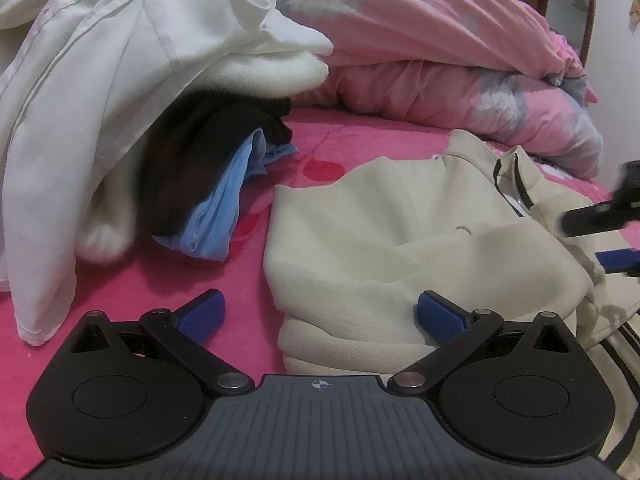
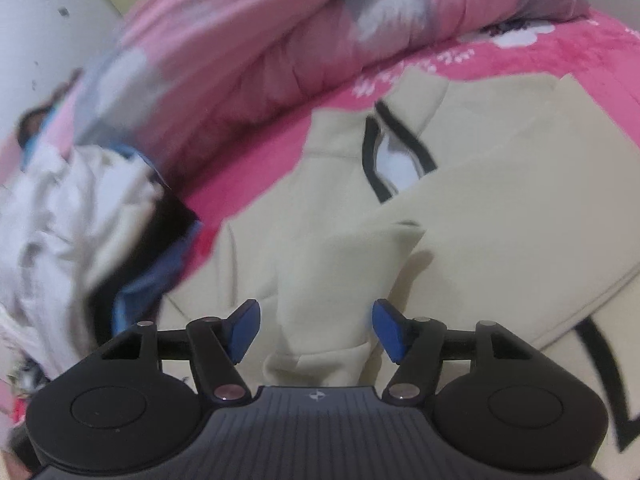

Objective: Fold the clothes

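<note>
A cream zip-neck top [image 1: 400, 220] lies partly folded on the pink bed sheet [image 1: 160, 272], its dark-trimmed collar at the far side. My left gripper [image 1: 322, 314] hovers open and wide over the top's near left edge; its right pad [image 1: 440, 316] is just above the fabric. In the right wrist view the same cream top [image 2: 500, 208] fills the middle. My right gripper [image 2: 316, 330] stands open with a raised fold of cream fabric between its pads, which do not press on it. The right gripper [image 1: 608, 232] also shows blurred at the right edge of the left wrist view.
A pile of clothes sits to the left: a white shirt [image 1: 100, 100] over a black garment [image 1: 192, 160] and a light blue one [image 1: 216, 216]. A bunched pink floral quilt [image 1: 440, 40] runs along the back of the bed. A wall lies behind it.
</note>
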Available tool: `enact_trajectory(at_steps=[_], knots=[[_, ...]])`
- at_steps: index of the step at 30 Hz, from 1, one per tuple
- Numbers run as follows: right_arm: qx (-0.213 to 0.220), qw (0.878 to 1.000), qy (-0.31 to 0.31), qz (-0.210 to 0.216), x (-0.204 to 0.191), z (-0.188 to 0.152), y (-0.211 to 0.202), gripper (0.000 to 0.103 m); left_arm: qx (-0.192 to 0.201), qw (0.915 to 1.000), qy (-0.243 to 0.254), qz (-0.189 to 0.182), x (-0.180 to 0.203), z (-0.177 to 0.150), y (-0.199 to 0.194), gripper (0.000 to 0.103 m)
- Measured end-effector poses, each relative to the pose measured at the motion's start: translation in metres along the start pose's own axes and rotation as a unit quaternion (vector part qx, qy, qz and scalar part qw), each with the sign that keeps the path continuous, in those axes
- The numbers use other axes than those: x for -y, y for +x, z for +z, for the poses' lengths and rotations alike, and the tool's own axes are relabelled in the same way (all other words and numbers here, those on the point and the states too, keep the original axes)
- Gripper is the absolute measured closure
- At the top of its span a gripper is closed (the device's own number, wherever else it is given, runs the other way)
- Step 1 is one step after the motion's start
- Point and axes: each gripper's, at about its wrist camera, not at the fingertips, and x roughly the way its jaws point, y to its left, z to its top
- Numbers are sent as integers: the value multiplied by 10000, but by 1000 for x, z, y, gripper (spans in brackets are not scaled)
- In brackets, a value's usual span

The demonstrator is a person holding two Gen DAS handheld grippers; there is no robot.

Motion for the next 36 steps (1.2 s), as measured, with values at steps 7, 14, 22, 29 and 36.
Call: enact_trajectory(at_steps=[7, 14, 22, 29, 36], knots=[[698, 9970, -228, 263, -9, 7, -18, 93, 461, 9973, -383, -430, -13, 4, -18, 0], [2103, 9742, -405, 710, 1, 44, -85, 94, 529, 9919, -896, -730, -29, 6, -17, 0], [3056, 9508, -213, 470, 60, 76, -134, 94, 230, 9939, -783, -746, -23, 4, -4, 0], [2978, 9524, 319, 570, 130, 65, -124, 93, 70, 9976, -360, -589, -9, 2, 2, 0], [2560, 9527, 1553, 514, 221, 43, -116, 83, 32, 9980, -270, -564, -7, 1, 4, 0]])
